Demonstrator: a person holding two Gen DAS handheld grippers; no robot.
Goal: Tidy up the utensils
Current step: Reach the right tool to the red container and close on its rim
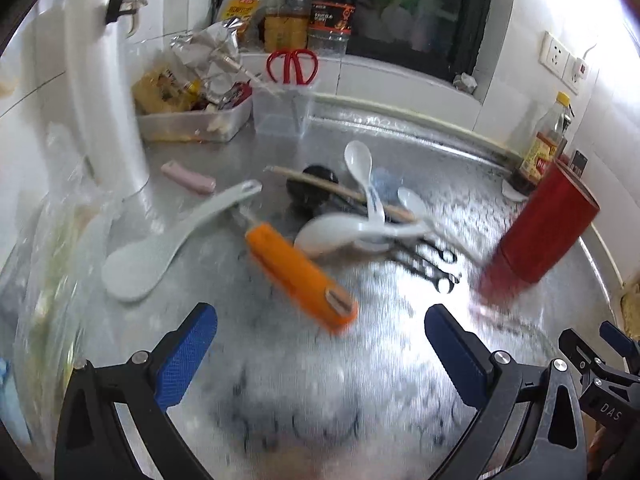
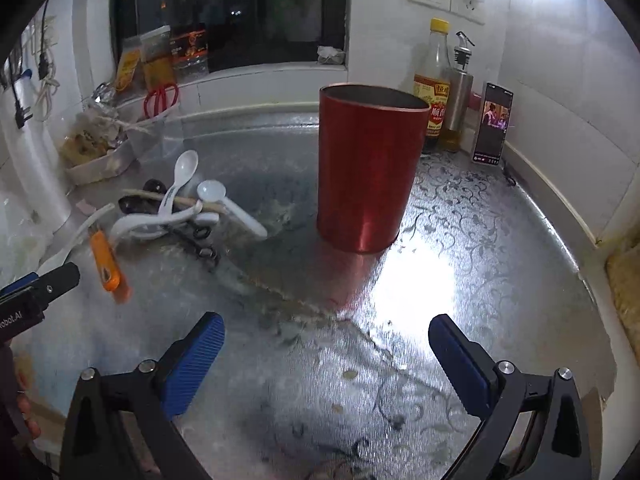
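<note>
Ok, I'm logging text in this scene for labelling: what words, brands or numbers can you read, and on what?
"DAS": on the right gripper body, in the left wrist view.
"obot.AI", cut off by the frame edge: on the left gripper body, in the right wrist view.
Yellow-capped bottle: Chinese label, too blurred to read.
Windowsill jar and packets: blurred.
Phone screen: too small.

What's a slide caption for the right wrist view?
Open right gripper faces an upright red canister; utensil pile lies to its left.
</note>
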